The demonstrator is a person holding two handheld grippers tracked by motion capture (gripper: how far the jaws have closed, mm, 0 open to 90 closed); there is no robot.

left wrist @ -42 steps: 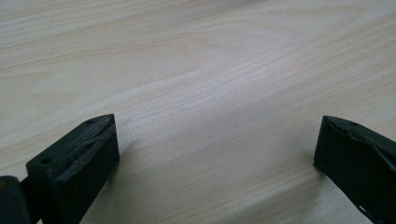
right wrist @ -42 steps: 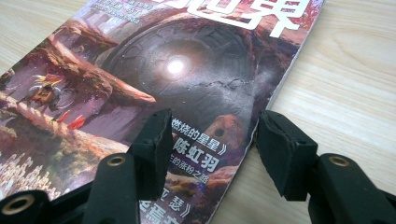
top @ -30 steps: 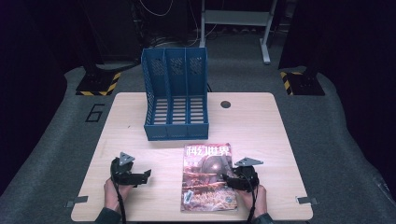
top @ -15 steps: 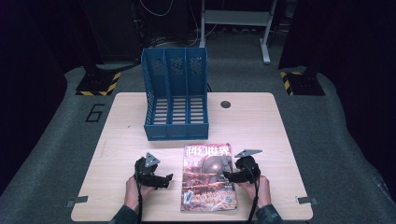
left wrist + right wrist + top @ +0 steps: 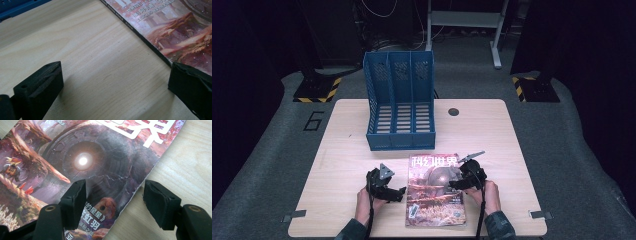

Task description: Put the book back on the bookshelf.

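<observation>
Fingers closing in on the magazine

My right gripper stands open astride the magazine edge, just narrowing, gripping nothing. My left gripper, open and empty, has slid up to its spine. Magazine lies flat on the counter before the blue file rack; lifting seems next.

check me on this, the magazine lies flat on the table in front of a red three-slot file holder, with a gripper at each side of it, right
Not quite: the file holder is blue, not red, as the high view shows. The rest holds: the magazine lies flat on the table in front of it, with the left gripper at its left edge and the right gripper at its right edge.
</observation>
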